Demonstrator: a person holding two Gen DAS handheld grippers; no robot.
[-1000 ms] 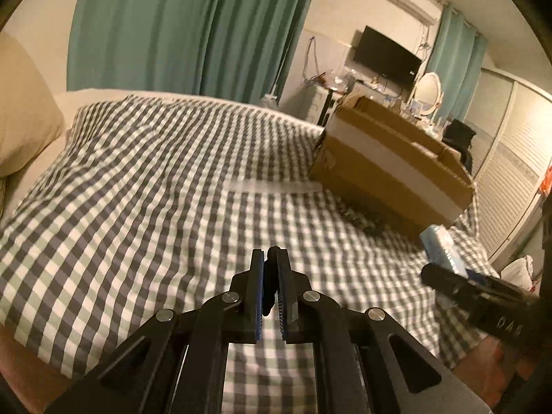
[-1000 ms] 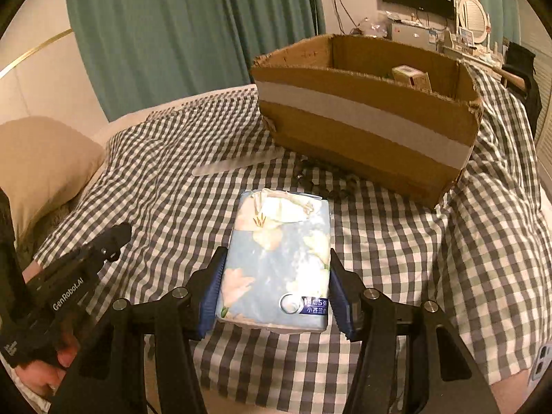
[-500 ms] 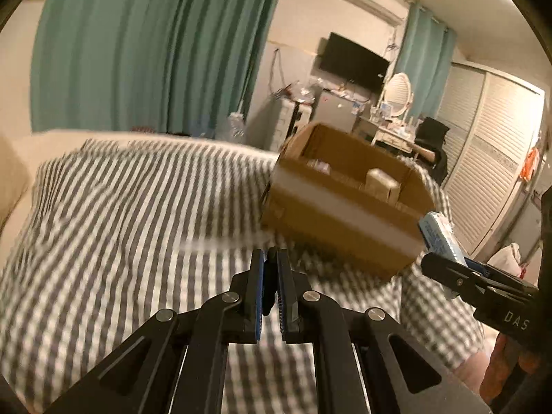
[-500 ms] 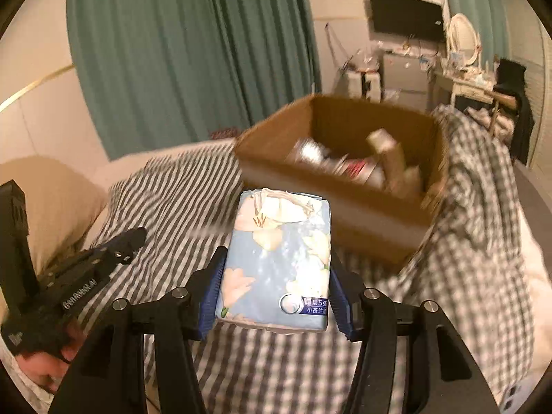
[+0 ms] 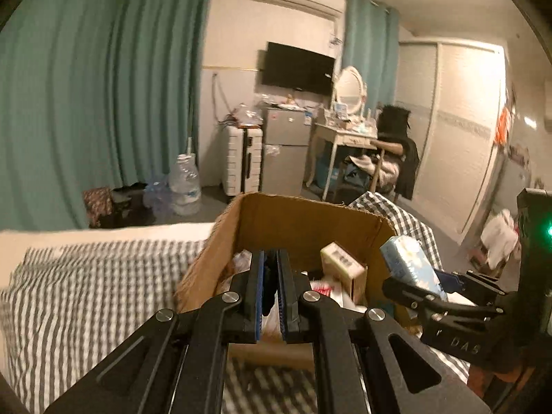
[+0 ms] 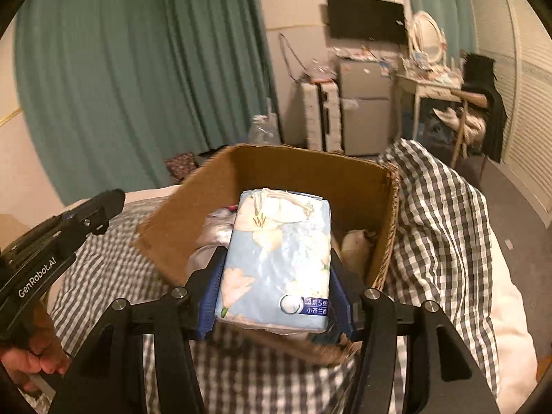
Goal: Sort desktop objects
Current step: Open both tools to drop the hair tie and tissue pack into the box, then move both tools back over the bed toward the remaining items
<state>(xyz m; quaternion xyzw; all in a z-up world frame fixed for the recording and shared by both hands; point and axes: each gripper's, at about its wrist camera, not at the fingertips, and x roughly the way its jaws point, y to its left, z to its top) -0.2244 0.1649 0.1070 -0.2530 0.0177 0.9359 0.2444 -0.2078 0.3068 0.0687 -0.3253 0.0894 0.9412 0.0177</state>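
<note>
My right gripper (image 6: 272,262) is shut on a light-blue tissue pack (image 6: 276,262) with white flowers and holds it over the near edge of an open cardboard box (image 6: 303,169) on the checked bed. The pack also shows in the left wrist view (image 5: 408,267), beside the box (image 5: 303,220). The box holds several items, among them a small beige carton (image 5: 343,269). My left gripper (image 5: 270,284) is shut and empty, above the box's near wall.
The checked bedspread (image 6: 438,207) covers the bed around the box. Beyond the bed are teal curtains (image 5: 103,103), water bottles (image 5: 184,186) on the floor, a small fridge (image 5: 283,151), a dressing table (image 5: 345,134) and a wardrobe (image 5: 459,138).
Both grippers have risen and moved toward the box. The tissue pack, earlier low over the bedspread, now hangs over the box's near edge. The box interior has come into view.
</note>
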